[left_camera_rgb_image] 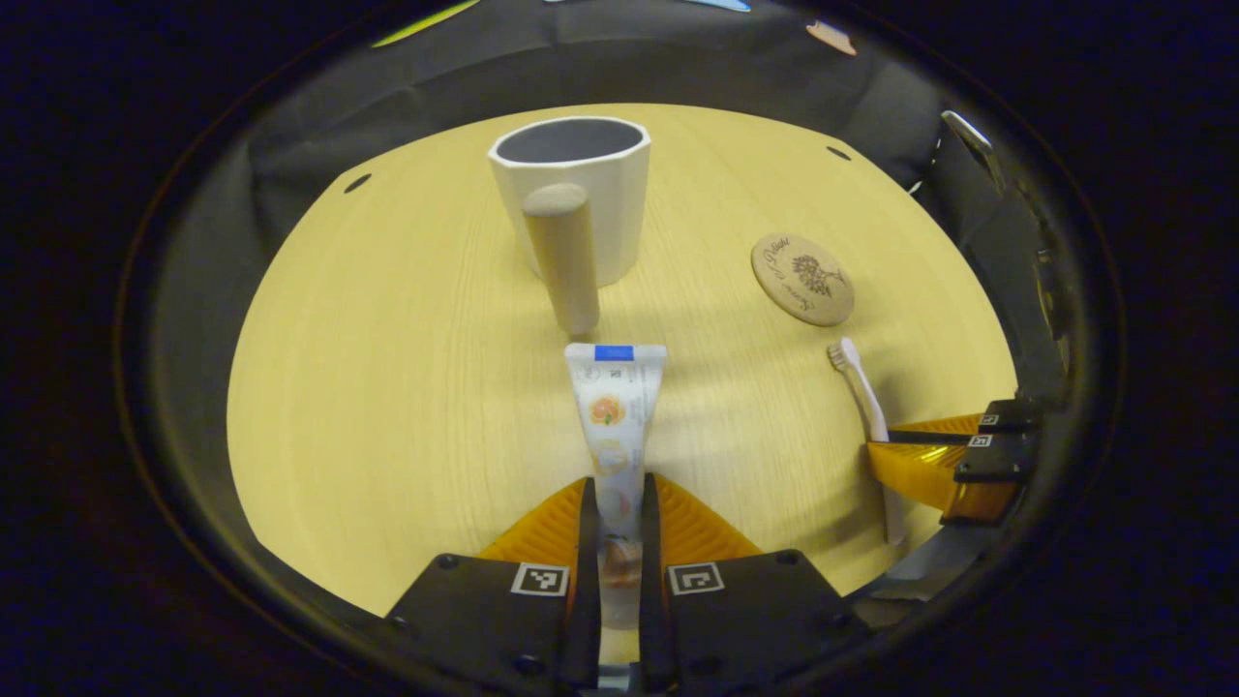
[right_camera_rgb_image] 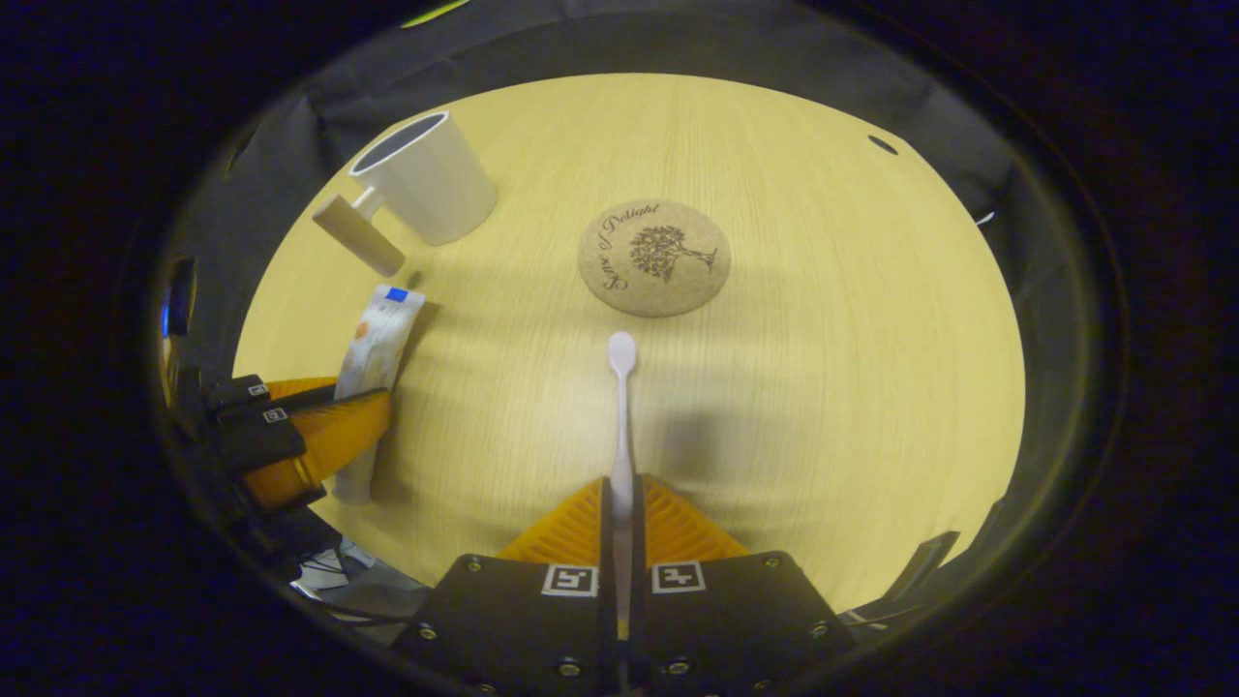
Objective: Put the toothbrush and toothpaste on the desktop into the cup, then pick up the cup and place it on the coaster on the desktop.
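Your left gripper (left_camera_rgb_image: 616, 503) has its fingers clamped on the toothpaste (left_camera_rgb_image: 616, 416), tube pointing at the cup (left_camera_rgb_image: 573, 194). Your right gripper (right_camera_rgb_image: 620, 503) is pinching the toothbrush (right_camera_rgb_image: 620, 426), head aimed at the coaster (right_camera_rgb_image: 654, 257) (cup empty, upright on the bench (left_camera_rgb_image: 387, 387)).

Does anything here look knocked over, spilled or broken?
Nothing stands out. The cup stands upright, the coaster lies flat, and each gripper holds its item: left gripper the toothpaste, right gripper the toothbrush.
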Demonstrator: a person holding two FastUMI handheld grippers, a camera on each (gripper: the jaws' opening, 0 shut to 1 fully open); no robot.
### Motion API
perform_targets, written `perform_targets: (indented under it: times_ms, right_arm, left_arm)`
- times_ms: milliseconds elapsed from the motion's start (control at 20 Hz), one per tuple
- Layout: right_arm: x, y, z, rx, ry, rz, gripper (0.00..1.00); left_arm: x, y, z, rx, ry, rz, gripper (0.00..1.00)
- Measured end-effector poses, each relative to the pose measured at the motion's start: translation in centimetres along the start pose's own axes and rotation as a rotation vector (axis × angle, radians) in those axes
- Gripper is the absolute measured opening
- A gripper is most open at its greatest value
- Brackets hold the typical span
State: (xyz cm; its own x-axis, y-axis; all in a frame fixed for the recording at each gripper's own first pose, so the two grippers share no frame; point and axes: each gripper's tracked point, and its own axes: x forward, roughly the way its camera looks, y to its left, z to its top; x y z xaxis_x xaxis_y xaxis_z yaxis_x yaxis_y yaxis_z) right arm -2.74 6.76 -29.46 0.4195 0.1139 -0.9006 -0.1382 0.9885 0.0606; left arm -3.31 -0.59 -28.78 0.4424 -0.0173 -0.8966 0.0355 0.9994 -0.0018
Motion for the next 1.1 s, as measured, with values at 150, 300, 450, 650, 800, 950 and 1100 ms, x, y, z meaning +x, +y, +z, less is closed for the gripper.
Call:
perform_targets:
  times_ms: [150, 300, 450, 650, 800, 950, 1100]
  right_arm:
    - [-0.7, -0.2, 0.5, 0.009, -0.032, 0.013, 0.06]
    - [-2.1, -0.2, 1.4, 0.031, -0.081, 0.042, 0.06]
    - [-3.6, 0.0, 2.7, 0.044, -0.138, 0.076, 0.06]
    - [-5.0, 0.0, 4.8, 0.032, -0.218, 0.088, 0.06]
    - [-5.9, 0.4, 6.0, 0.025, -0.264, 0.108, 0.06]
    - [-6.9, 1.1, 7.4, 0.007, -0.328, 0.133, 0.06]
    - [-8.2, 1.7, 8.7, -0.019, -0.388, 0.146, 0.06]
  left_arm:
    - [-0.6, 0.3, 0.3, -0.05, -0.047, -0.004, 0.23]
    - [-2.0, 1.3, 0.9, -0.089, -0.114, 0.021, 0.23]
    - [-3.9, 2.7, 1.5, -0.132, -0.166, 0.051, 0.22]
    - [-5.8, 4.2, 2.8, -0.184, -0.244, 0.079, 0.22]
    - [-7.2, 5.5, 4.1, -0.203, -0.308, 0.109, 0.23]
    - [-9.1, 6.5, 6.3, -0.218, -0.4, 0.128, 0.23]
    - [-10.8, 7.5, 9.0, -0.229, -0.494, 0.139, 0.23]
